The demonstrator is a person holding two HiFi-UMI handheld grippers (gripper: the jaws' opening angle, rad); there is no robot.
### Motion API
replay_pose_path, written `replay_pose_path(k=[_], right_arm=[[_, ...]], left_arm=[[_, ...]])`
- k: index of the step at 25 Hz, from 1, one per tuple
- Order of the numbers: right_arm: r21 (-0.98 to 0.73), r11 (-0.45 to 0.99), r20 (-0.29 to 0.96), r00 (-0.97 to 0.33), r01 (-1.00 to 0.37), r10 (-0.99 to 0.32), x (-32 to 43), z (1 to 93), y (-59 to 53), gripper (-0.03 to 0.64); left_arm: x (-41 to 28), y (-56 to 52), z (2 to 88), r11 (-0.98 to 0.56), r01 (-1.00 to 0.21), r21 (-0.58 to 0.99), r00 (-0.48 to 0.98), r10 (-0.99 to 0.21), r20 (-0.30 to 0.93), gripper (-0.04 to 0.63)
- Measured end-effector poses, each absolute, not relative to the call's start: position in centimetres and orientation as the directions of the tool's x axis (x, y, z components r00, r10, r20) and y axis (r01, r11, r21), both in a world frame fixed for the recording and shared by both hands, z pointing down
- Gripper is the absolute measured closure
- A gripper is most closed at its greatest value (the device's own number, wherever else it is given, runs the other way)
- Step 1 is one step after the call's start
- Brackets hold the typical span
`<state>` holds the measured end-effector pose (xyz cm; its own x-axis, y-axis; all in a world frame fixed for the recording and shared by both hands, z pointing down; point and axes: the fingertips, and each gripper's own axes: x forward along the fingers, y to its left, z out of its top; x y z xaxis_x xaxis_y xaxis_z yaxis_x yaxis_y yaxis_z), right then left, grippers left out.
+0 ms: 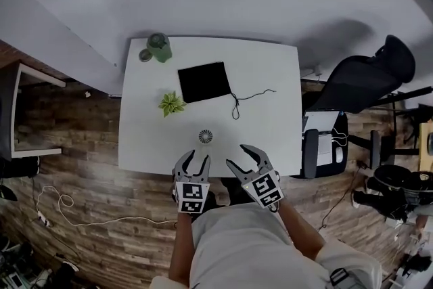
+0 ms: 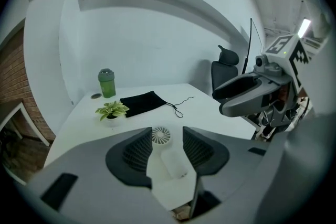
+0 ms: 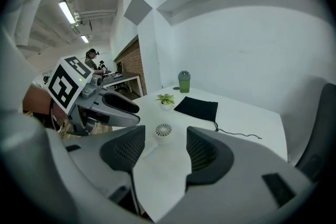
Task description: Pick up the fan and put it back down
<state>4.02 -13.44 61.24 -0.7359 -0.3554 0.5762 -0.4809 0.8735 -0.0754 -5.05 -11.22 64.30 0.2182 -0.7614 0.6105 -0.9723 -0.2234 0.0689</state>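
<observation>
Well, my left claw [image 1: 198, 158] and right claw [image 1: 237, 153] both gape empty near the fan [image 1: 206, 137] on the desk [image 1: 270, 78], which looks light and rigid, best pinched across its round sides.

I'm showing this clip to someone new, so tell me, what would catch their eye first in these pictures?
Most striking are the two open, empty claws at the near edge of the white table, left claw and right claw, both aimed at the small white fan just ahead of them. Beyond it lies a black pouch with a loose cord, a plant to its left and a green bottle at the far left corner.
</observation>
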Motion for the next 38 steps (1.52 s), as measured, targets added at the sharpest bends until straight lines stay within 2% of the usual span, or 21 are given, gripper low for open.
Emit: replay_pose_path(k=[11, 23, 38], right_arm=[[-0.119, 0.899, 0.620, -0.739, -0.421, -0.264, 4.1, 64.3, -13.8, 0.373], [-0.139, 0.905, 0.638, -0.735, -0.402, -0.229, 4.5, 65.6, -14.5, 0.374], [-0.144, 0.895, 0.646, -0.725, -0.422, -0.238, 4.9, 66.3, -14.9, 0.376]], left_arm=[[-3.6, -11.4, 69.7, -0.171, -0.980, 0.105, 0.194, -0.667, 0.720, 0.390], [-2.9, -12.1, 74.2, -0.094, -0.987, 0.128, 0.159, -0.570, 0.806, 0.362], [-3.1, -11.8, 77.0, 0.010, -0.990, 0.143, 0.120, -0.494, 0.861, 0.390]])
